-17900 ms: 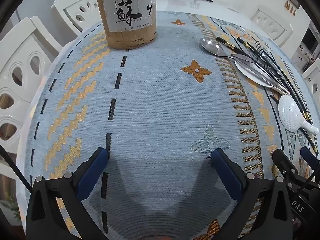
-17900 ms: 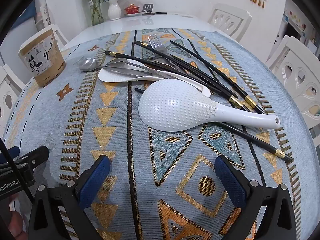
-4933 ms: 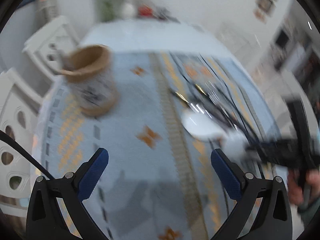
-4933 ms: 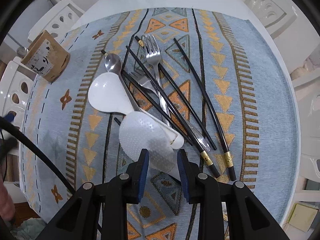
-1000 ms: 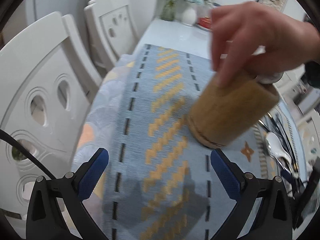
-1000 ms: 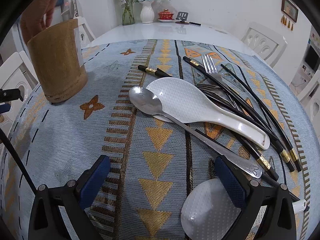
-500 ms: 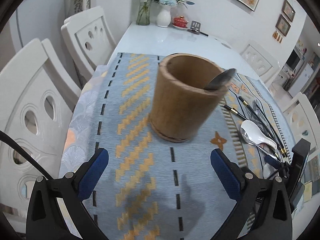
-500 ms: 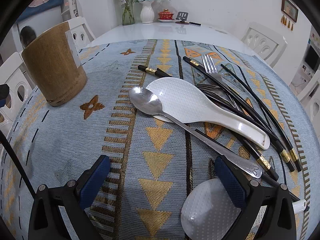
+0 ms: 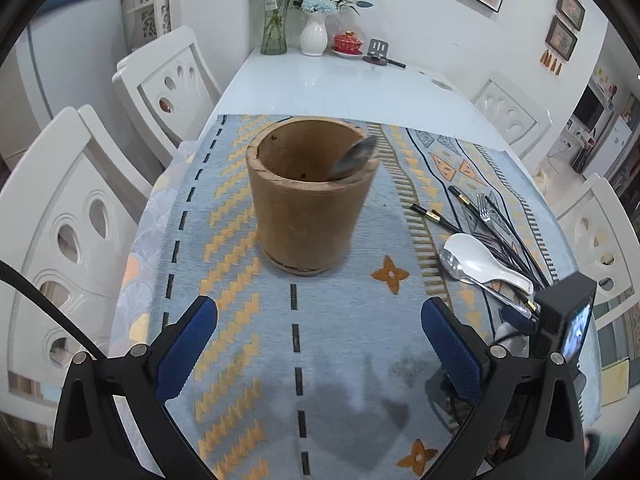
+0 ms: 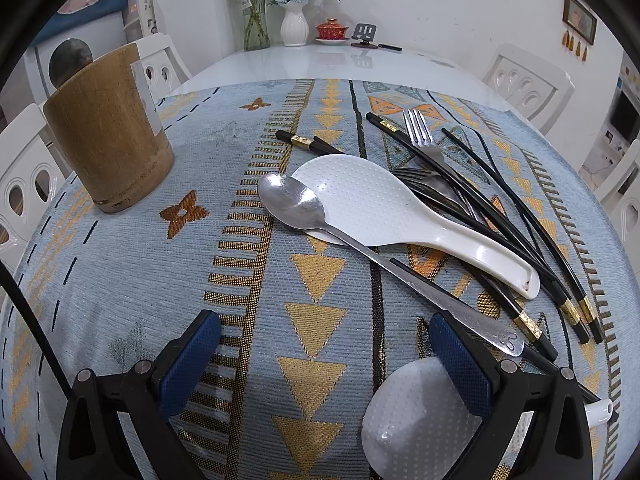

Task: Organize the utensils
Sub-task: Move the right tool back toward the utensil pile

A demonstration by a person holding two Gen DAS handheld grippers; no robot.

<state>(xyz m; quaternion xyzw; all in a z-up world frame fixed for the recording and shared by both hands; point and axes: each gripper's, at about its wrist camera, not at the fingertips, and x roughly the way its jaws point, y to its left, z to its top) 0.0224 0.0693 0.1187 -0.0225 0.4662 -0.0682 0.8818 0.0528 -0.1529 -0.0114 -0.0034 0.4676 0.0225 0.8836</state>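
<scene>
Wooden holder (image 9: 308, 204) stood upright on the desk's runner (image 9: 224, 240), a spoon bowl (image 9: 356, 156) leaning at its right rim; left hand-held gripper (image 9: 318, 344) gaped wide, empty. Right view: right hand-held gripper (image 10: 324, 364) wide too, steel spoon (image 10: 292, 200) handle running near-right over the white paddle (image 10: 384, 208), black chopsticks (image 10: 520, 216) beyond.

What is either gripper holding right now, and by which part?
Nothing. The left gripper and right gripper are both open over the cloth, empty. The metal spoon lies untouched on the table.

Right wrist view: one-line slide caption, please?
Open right claw over patterned blue cloth, facing white rice paddle, metal spoon.
</scene>
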